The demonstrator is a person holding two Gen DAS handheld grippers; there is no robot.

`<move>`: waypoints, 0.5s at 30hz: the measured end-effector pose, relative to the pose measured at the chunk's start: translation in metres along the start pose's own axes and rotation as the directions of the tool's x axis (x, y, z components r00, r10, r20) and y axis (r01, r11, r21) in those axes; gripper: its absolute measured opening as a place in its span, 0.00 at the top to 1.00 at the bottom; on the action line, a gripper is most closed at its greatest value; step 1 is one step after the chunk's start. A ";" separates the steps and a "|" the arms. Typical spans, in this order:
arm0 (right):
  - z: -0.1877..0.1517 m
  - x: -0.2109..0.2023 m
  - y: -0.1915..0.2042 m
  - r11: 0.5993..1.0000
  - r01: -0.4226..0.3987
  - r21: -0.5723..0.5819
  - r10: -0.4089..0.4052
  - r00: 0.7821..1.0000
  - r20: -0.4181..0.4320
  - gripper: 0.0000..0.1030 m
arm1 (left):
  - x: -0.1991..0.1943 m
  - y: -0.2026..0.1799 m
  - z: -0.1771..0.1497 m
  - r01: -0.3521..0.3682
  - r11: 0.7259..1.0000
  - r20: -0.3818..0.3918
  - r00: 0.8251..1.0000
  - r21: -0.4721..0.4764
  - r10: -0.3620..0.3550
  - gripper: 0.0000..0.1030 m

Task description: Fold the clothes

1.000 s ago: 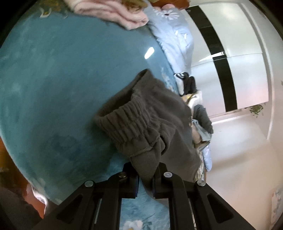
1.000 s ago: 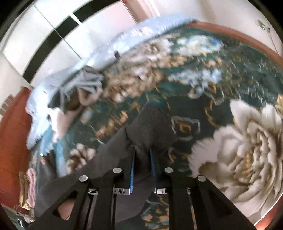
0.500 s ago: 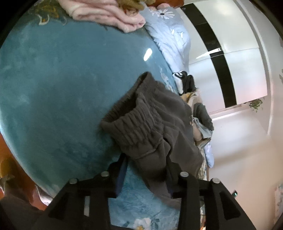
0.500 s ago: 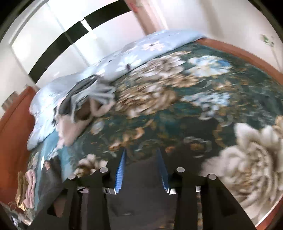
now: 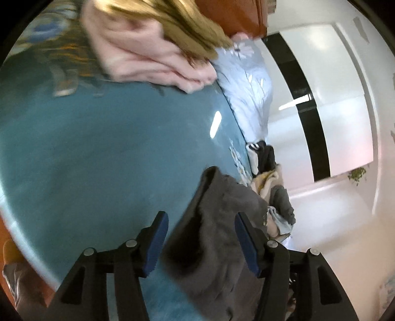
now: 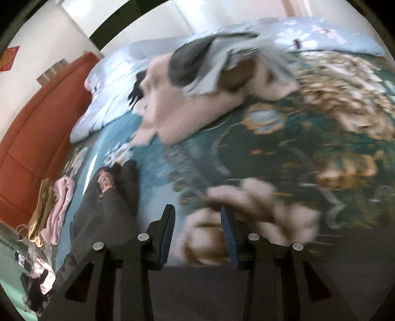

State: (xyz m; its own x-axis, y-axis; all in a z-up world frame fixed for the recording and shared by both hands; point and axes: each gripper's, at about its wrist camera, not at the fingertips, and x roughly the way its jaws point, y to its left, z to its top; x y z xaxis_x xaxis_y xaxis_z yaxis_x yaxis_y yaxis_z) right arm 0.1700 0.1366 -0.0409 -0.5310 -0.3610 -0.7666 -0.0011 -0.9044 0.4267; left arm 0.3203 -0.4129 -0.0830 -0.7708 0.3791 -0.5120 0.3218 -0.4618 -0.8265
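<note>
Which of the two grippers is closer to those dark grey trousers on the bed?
Left. The left gripper has the grey trousers between its opening jaws, pads not pressing. The right gripper is over the flowered bedspread, with the trousers off to its left.

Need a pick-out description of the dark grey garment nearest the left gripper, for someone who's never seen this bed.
Start at the wide bed with the teal floral bedspread and orange-red headboard. The dark grey-brown fleece garment lies on the plain teal part, between the opening, non-gripping fingers of the left gripper. Unlike the folded pink fleece garment by the headboard, it is dark and alone.
</note>
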 end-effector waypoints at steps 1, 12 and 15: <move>-0.001 0.009 0.008 1.000 -0.015 -0.008 0.015 1.000 -0.015 0.62 | 0.013 -0.007 0.007 -0.004 1.000 -0.020 1.000 0.009 0.004 0.41; -0.006 0.034 0.019 0.999 -0.050 0.004 0.050 0.997 -0.066 0.62 | 0.128 -0.050 0.040 -0.149 0.979 -0.171 0.970 0.138 0.172 0.41; -0.005 0.035 0.017 0.999 -0.043 0.005 0.044 0.996 -0.071 0.62 | 0.141 -0.054 0.038 -0.208 0.963 -0.168 0.957 0.173 0.237 0.42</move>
State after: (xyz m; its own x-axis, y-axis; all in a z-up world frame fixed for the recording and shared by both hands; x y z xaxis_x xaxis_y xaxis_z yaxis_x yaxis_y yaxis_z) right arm 0.1555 0.1072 -0.0631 -0.4688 -0.4155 -0.7795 0.0181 -0.8868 0.4618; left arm 0.1733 -0.3644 -0.1017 -0.5688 0.3883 -0.7250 0.3749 -0.6623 -0.6488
